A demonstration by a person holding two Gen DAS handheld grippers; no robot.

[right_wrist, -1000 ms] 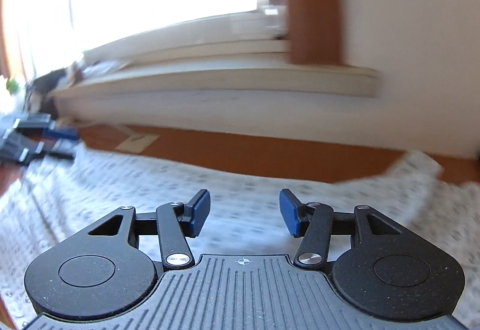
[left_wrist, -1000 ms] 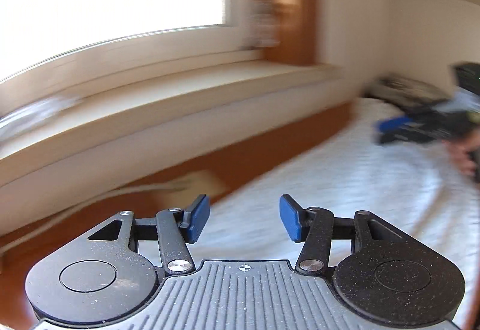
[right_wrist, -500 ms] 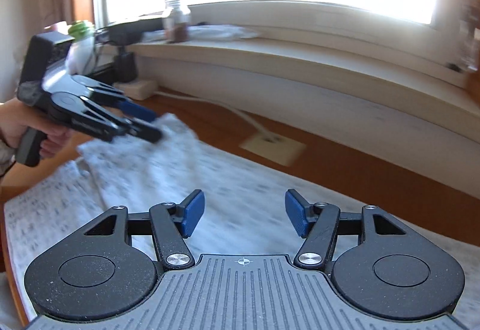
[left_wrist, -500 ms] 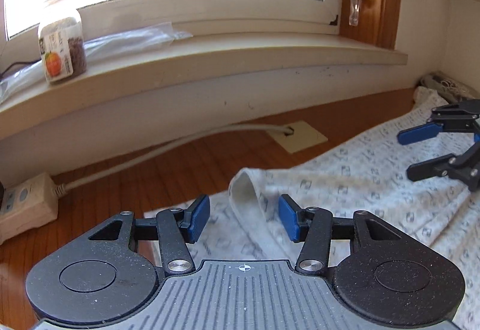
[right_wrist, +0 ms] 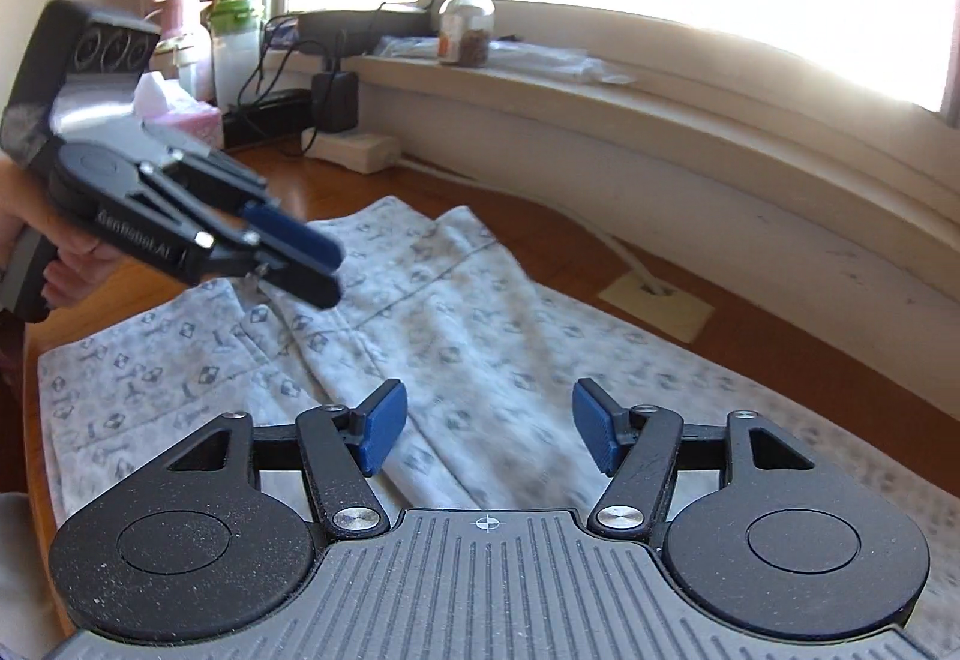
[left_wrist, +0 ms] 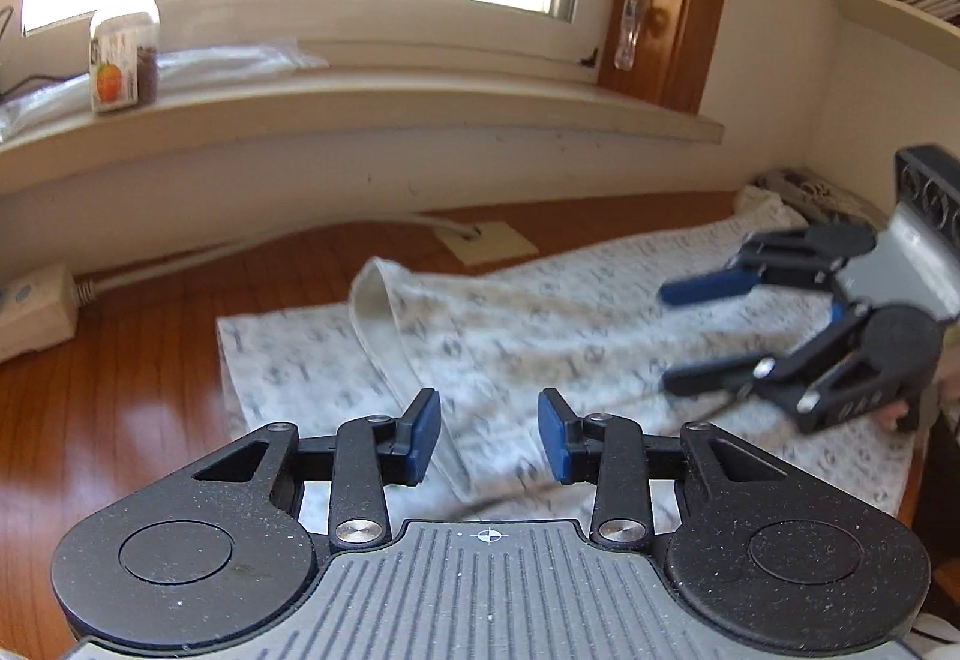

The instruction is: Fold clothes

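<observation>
A pale garment with a small grey print (left_wrist: 540,312) (right_wrist: 480,336) lies spread on the wooden table (left_wrist: 120,408). One thick hem edge is folded over and runs toward my left gripper (left_wrist: 489,438). The left jaws are closing just above that hem, which passes under the gap; the blue pads do not press on it. From the right wrist view, the left gripper (right_wrist: 333,276) hovers over the cloth's left part, held by a person's hand (right_wrist: 54,240). My right gripper (right_wrist: 489,438) (left_wrist: 669,336) hangs over the garment's middle, jaws opening, nothing between them.
A windowsill runs behind the table with a glass jar (left_wrist: 123,54) (right_wrist: 467,24) on it. A power strip (left_wrist: 33,306) (right_wrist: 354,147) and its cable lie at the table's back. Bottles (right_wrist: 234,42), a pink tissue box (right_wrist: 180,114) and a floor socket plate (left_wrist: 483,243) also show.
The left gripper has come closer over the folded hem and its jaws have narrowed. The right gripper swung round over the garment and its jaws have widened.
</observation>
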